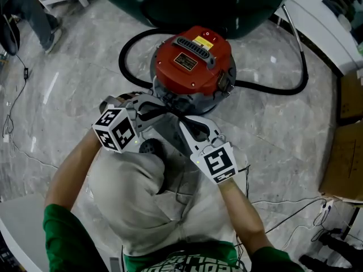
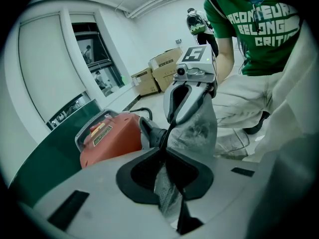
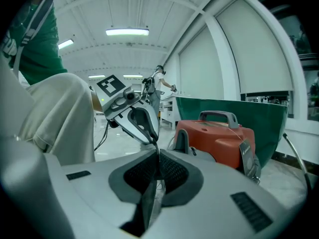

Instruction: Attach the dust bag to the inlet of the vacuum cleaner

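The red vacuum cleaner (image 1: 193, 61) stands on the floor just ahead of my knees, with its grey front inlet (image 2: 149, 133) facing me. A grey fabric dust bag (image 2: 197, 128) hangs between both grippers, close in front of the inlet. My left gripper (image 1: 163, 109) is shut on a fold of the bag (image 2: 167, 188). The right gripper (image 1: 181, 122) is shut on the bag's edge (image 3: 151, 198) from the other side. Each gripper shows in the other's view: the right gripper (image 2: 185, 101), the left gripper (image 3: 133, 117). The vacuum (image 3: 219, 138) sits just behind them. Whether the bag touches the inlet is hidden.
A black hose (image 1: 298, 81) loops round the vacuum on the marble floor. A dark green barrier (image 1: 215, 4) stands behind it. Cardboard boxes (image 1: 346, 152) lie at the right, and thin cables (image 1: 283, 211) run near my right leg. A person's legs (image 1: 34, 13) show at far left.
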`<state>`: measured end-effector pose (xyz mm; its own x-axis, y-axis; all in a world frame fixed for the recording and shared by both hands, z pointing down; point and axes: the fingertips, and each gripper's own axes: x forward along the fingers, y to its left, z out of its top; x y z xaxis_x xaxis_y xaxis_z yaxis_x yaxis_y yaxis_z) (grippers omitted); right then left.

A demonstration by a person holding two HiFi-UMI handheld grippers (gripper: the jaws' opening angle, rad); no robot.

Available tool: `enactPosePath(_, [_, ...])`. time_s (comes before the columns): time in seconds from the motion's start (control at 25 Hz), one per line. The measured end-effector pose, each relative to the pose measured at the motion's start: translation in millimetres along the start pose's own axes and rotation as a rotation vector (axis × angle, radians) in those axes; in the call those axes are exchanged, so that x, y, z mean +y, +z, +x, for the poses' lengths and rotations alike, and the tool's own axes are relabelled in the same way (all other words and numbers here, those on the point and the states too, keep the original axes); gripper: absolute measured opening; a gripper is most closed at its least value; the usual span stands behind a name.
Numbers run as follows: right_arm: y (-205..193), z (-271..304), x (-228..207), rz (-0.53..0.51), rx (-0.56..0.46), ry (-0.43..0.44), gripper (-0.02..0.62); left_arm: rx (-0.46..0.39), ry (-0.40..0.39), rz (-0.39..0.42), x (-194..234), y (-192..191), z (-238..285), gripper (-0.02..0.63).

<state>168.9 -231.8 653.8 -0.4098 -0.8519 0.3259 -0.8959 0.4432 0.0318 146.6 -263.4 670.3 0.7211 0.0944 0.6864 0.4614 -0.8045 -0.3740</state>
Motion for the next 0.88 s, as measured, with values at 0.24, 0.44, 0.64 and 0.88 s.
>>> enactPosePath(0.24, [-1,3,-5,0.002,-0.009,0.001,0.021,-0.014,-0.026,-0.031,5,-3,7,0.041])
enactPosePath(0.44, [-2,2,-8,0.018,-0.006,0.003,0.021,-0.039,-0.112,-0.164,6,-4,9,0.038])
enactPosePath(0.64, [-3,3,-9,0.026,-0.012,0.017,0.021,-0.074,-0.217,-0.274,8,0,7,0.028])
enactPosePath(0.88, [-3,8,-16,0.039,-0.014,0.026,0.026,-0.097,-0.271,-0.355,6,-4,4,0.015])
